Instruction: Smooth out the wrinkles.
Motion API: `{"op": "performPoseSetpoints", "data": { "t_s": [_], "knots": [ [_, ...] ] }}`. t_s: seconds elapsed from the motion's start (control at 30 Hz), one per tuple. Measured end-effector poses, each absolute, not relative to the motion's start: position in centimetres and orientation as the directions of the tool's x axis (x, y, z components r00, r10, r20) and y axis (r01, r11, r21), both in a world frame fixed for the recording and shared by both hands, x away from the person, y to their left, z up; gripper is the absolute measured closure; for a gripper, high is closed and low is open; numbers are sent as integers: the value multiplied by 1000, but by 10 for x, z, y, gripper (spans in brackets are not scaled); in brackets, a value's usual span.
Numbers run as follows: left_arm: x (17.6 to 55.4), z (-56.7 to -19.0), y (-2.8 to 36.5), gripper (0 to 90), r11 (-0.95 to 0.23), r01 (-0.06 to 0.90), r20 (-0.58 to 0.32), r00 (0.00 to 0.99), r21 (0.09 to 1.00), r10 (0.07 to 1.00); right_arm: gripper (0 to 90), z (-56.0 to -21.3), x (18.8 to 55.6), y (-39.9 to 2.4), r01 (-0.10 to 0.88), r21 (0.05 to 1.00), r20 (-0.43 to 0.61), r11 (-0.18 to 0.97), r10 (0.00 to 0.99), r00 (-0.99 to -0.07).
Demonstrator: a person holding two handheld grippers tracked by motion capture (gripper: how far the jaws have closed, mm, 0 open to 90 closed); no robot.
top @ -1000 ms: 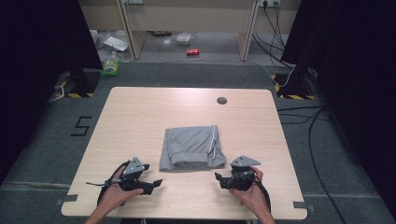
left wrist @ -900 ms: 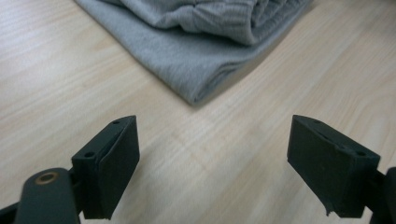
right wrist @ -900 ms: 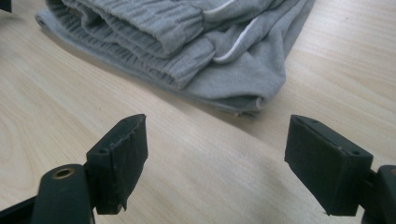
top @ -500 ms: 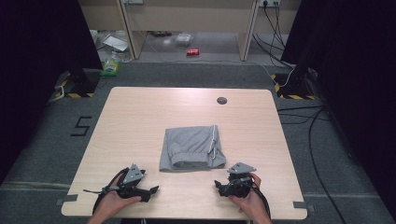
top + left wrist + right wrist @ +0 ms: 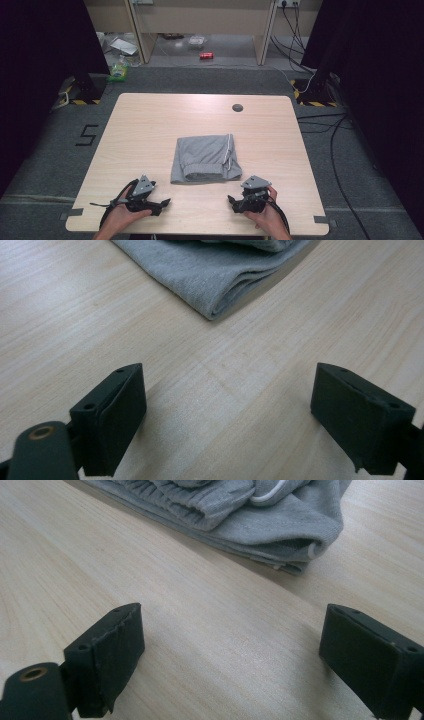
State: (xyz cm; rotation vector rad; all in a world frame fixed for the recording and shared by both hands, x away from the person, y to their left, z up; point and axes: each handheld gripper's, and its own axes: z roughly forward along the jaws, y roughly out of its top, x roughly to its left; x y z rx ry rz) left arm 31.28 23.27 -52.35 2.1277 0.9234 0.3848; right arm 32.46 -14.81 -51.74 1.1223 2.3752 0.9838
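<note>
A: Lying mid-table [image 5: 150,125], the folded cloth [image 5: 205,157]; its white cord shows from above and rightward.

B: Left gripper [image 5: 227,415] and right gripper [image 5: 230,660]: jaws spread wide, empty.

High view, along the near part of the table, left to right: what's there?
left gripper → folded grey shorts → right gripper, all on the wooden table.
</note>
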Motion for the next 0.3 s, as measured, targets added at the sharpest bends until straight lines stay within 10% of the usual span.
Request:
{"op": "performPoseSetpoints", "data": {
  "t_s": [0.3],
  "knots": [
    [314,-523,233,139,-440,491,-27,690,752,723,109,-518,325,-148,536,712,-10,454,770,-638]
  ]
}}
